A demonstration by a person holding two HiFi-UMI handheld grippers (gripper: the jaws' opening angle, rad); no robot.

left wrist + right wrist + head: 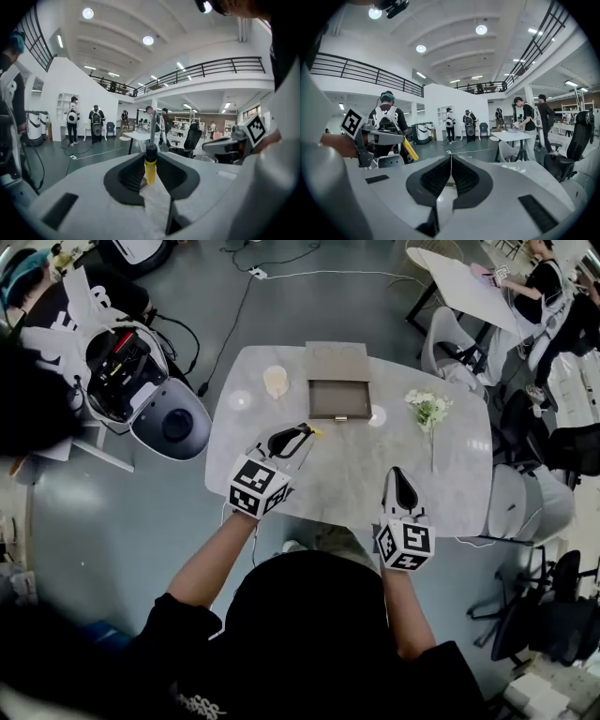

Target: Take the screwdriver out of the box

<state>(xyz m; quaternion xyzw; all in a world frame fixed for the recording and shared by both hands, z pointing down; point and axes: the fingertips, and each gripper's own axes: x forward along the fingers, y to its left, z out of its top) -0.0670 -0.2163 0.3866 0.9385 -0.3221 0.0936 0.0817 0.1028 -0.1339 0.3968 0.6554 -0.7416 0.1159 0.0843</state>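
My left gripper (306, 433) hangs above the table's front left part, shut on a screwdriver (316, 432) with a yellow handle. In the left gripper view the yellow handle (150, 171) is pinched between the dark pads, and its black collar and metal shaft stick up past the jaws. The brown box (338, 397) lies open at the table's far middle, beyond both grippers. My right gripper (398, 474) hovers over the front right part of the table, shut with nothing in it; its pads (440, 176) meet. From the right gripper view, the left gripper (375, 137) and the yellow handle (410, 150) show at the left.
On the grey marble table (347, 484) stand a pale cup (276, 381) left of the box and white flowers (428, 410) on the right. A white robot (150, 399) is left of the table, chairs (520, 502) are on the right, and people stand beyond.
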